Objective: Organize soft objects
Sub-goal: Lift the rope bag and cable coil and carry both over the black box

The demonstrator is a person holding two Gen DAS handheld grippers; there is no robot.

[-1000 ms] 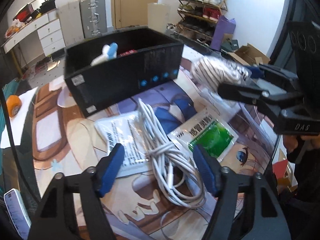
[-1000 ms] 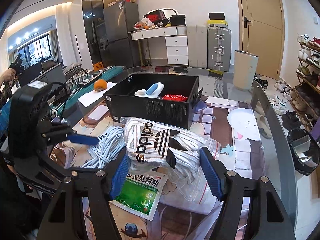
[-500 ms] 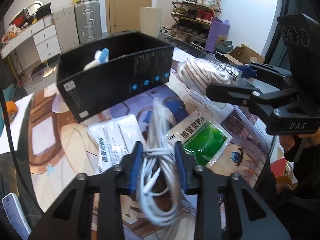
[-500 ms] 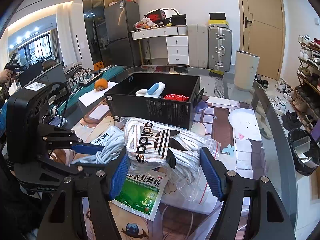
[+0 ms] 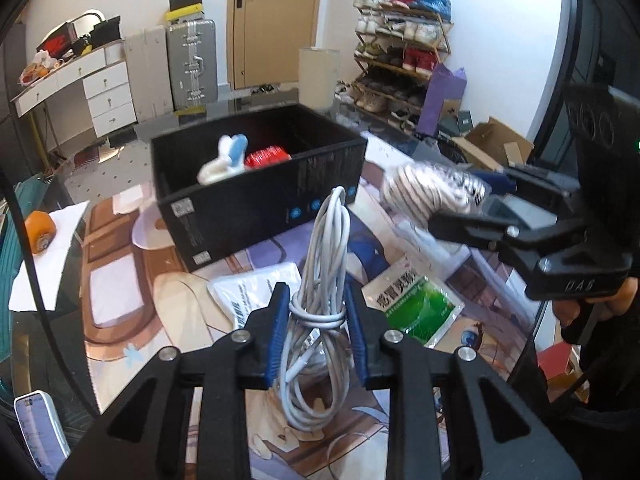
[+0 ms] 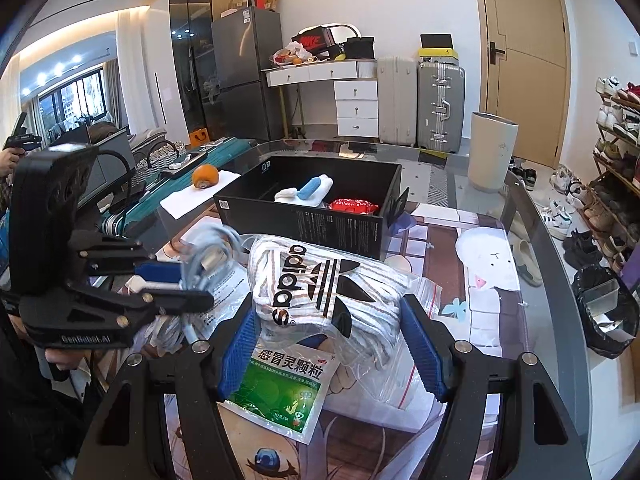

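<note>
My left gripper (image 5: 318, 312) is shut on a coiled white cable (image 5: 324, 264) and holds it lifted off the table; it also shows in the right wrist view (image 6: 192, 280). My right gripper (image 6: 332, 320) is shut on a bagged white striped Adidas garment (image 6: 316, 284), which also shows in the left wrist view (image 5: 432, 192). A black open box (image 5: 260, 200) stands beyond both and holds a white and blue item (image 5: 228, 156) and a red packet (image 5: 266, 156).
A green medicine sachet (image 5: 418, 304) and a white sachet (image 5: 248, 292) lie on the printed table mat. An orange (image 5: 38, 232) sits on white paper at the left. A phone (image 5: 38, 428) lies at the near left edge.
My left gripper closed on the cable and lifted it off the table towards the box. My right gripper kept its hold on the garment, nearly still.
</note>
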